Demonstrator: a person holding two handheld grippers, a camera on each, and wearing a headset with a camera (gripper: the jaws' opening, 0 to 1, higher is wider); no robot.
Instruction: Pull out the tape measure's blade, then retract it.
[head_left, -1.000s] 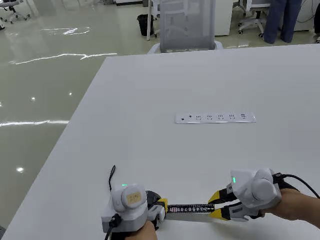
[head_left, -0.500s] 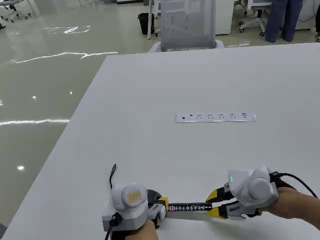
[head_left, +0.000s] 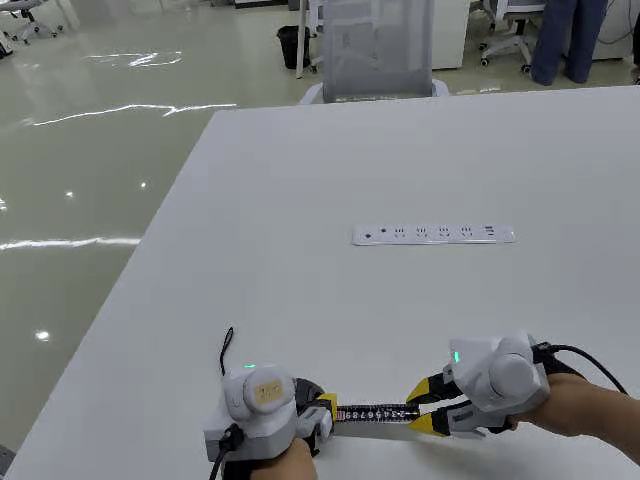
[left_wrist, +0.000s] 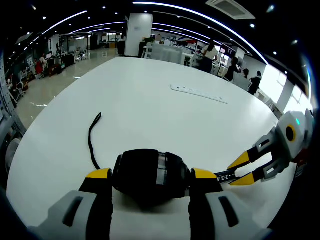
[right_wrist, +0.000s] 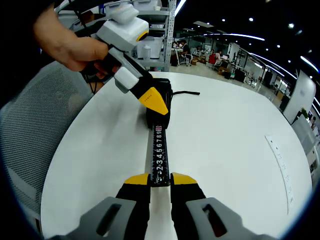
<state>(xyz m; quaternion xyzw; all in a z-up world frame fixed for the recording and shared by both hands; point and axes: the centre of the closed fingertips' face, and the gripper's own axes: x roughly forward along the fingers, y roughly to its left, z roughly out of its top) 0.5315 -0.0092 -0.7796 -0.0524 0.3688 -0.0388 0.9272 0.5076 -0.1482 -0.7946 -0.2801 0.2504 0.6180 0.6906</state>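
Desk (head_left: 300, 190) is spreading white and wide beneath me, and a grey mesh chair (head_left: 375, 45) is standing at its far edge. A white power strip (head_left: 433, 235) is lying flat near the middle of the desk, well apart from my hands. At the near edge my left tongs (left_wrist: 150, 174) are clamping the black tape measure (left_wrist: 150, 165) by its two sides, the yellow-tipped fingers pressing on the case, which is sitting on the desk. The blade (right_wrist: 158, 155) is running out of the case toward my right, low over the desk, with its numbers facing up. My right tongs (right_wrist: 160, 179) are pinching the free end of the blade between their yellow tips. The tape measure's thin black wrist cord (left_wrist: 92, 140) is trailing on the desk beyond the case, on the side away from the right tongs.
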